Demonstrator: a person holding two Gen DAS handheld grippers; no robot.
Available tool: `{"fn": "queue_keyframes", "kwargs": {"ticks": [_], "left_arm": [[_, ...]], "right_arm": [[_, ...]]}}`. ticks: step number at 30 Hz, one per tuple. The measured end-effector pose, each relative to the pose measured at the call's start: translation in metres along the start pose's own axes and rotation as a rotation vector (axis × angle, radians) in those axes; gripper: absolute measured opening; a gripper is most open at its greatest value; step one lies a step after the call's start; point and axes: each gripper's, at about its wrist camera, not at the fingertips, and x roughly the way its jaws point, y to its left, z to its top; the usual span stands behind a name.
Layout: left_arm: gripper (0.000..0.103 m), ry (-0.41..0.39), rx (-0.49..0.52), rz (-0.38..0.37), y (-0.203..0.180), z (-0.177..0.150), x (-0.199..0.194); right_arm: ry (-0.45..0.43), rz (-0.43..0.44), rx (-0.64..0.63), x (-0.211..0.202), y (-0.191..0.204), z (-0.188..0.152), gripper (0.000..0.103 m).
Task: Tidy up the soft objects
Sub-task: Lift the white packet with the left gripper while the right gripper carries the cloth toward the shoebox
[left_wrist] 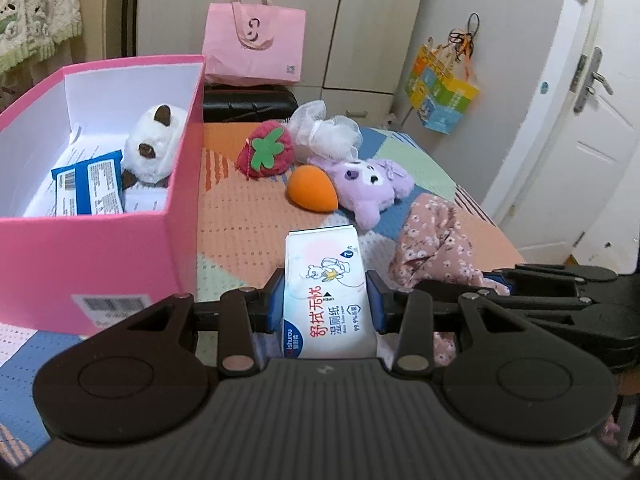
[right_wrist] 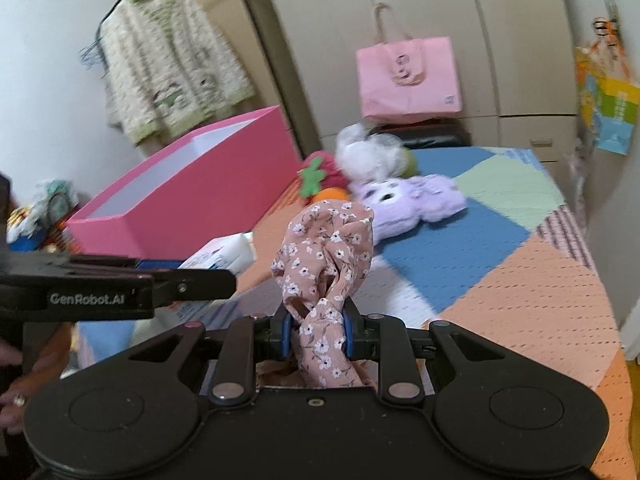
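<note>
My left gripper (left_wrist: 326,300) is shut on a white pack of wet wipes (left_wrist: 326,276), held above the bed to the right of the pink box (left_wrist: 100,248). The box holds a panda plush (left_wrist: 154,146) and a blue packet (left_wrist: 88,188). My right gripper (right_wrist: 316,330) is shut on a pink floral cloth (right_wrist: 328,248), lifted off the bed; the cloth also shows in the left wrist view (left_wrist: 436,240). On the bed lie a strawberry plush (left_wrist: 266,152), an orange sponge (left_wrist: 312,190), a purple plush (left_wrist: 368,184) and a white mesh puff (left_wrist: 328,130).
The patchwork bedspread (right_wrist: 500,280) covers the bed. A pink tote bag (left_wrist: 254,46) stands on a black case (left_wrist: 248,104) at the far end, before the wardrobe. A colourful bag (left_wrist: 442,92) hangs at the right. A door (left_wrist: 580,140) is at the right.
</note>
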Motion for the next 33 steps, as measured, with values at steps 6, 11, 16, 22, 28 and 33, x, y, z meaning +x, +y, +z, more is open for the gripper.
{"fn": "queue_keyframes", "kwargs": {"ticks": [6,11,16,22,28,33], "left_arm": [[0.04,0.061,-0.003,-0.067,0.015,-0.008,-0.02],[0.04,0.102,0.006,-0.092,0.028,-0.015,-0.037],[0.04,0.117,0.012,-0.105,0.042,-0.017,-0.056],[0.04,0.111,-0.003,-0.094,0.058,-0.013,-0.074],[0.04,0.077,-0.003,-0.081,0.073,-0.004,-0.095],[0.04,0.014,-0.001,-0.051,0.079,0.003,-0.106]], "right_arm": [[0.047,0.053,-0.074,-0.008,0.019,-0.001,0.028],[0.09,0.089,-0.087,-0.013,0.03,-0.001,0.028],[0.11,0.124,-0.095,-0.016,0.044,0.005,0.028],[0.099,0.172,-0.131,-0.02,0.067,0.021,0.028],[0.085,0.204,-0.181,-0.021,0.089,0.036,0.028],[0.018,0.28,-0.162,-0.021,0.097,0.046,0.029]]}}
